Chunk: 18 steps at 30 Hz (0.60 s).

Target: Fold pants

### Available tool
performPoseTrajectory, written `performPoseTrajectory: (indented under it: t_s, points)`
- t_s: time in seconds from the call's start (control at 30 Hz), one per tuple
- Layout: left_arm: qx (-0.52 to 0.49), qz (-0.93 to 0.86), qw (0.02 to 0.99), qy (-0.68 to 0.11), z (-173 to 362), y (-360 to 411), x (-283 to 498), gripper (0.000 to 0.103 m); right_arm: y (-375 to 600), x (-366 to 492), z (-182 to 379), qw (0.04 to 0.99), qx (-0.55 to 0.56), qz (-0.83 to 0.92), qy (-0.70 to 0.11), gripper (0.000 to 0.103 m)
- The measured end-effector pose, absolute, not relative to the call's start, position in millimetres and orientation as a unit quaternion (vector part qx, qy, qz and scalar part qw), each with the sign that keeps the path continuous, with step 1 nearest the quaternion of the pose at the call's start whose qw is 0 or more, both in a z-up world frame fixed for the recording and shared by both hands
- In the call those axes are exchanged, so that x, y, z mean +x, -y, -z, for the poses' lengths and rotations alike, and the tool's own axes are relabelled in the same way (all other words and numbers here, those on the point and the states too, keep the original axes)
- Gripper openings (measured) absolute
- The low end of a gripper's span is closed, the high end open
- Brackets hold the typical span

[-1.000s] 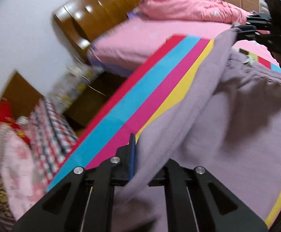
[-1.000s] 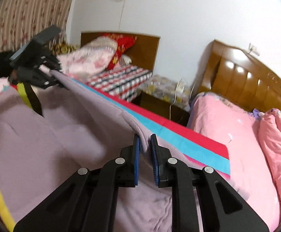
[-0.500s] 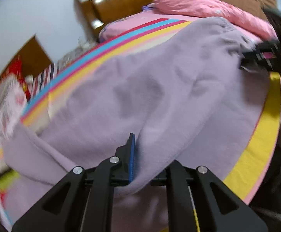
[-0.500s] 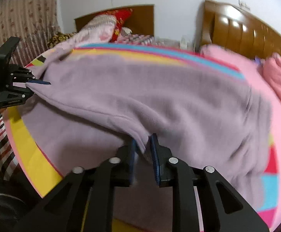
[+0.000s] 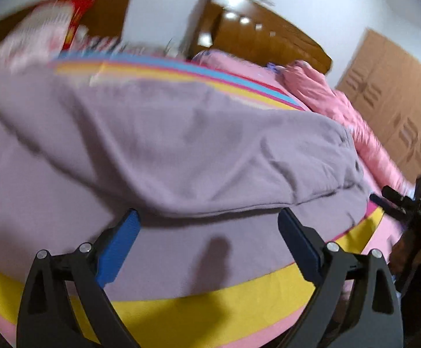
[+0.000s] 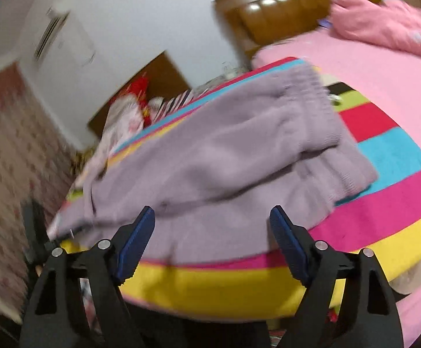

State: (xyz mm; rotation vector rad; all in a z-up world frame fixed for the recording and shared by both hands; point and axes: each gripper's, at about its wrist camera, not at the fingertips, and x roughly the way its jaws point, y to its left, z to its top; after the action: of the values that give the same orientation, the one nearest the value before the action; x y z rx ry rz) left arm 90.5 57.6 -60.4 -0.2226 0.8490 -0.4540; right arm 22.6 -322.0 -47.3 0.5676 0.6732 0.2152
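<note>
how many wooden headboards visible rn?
2. The glossy headboard stands behind the pink bed; the plainer headboard is further left, behind the pillows. Others may be out of frame.

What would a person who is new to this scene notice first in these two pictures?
The lilac pants catch the eye first: folded over on themselves, they lie on a striped mat of yellow, magenta, blue and red spread over a pink bed. In the foreground of each view the left gripper and right gripper are opening, nothing pinched between their blue pads. Behind stands a glossy wooden headboard.
</note>
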Motion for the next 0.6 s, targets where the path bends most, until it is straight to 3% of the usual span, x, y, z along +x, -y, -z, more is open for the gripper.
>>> performPoseTrajectory:
  t_s: [0.3,0.4,0.47,0.53,0.6]
  points:
    - [-0.074,0.214,0.895,-0.384,65,-53,77,0.096,336,75,64,0.866,0.325,-0.039,-0.379,0.074]
    - [-0.091,0.217,0.893,-0.384,67,-59,76,0.096,337,79,64,0.874,0.331,-0.017,-0.355,0.065]
    - [-0.118,0.220,0.887,-0.388,65,-67,77,0.096,340,76,67,0.877,0.334,-0.001,-0.345,0.043]
    - [-0.142,0.217,0.882,-0.393,64,-77,77,0.096,341,74,70,0.884,0.322,0.009,-0.338,0.031]
    - [-0.164,0.204,0.879,-0.399,63,-88,82,0.095,343,69,74,0.887,0.324,0.009,-0.330,0.027]
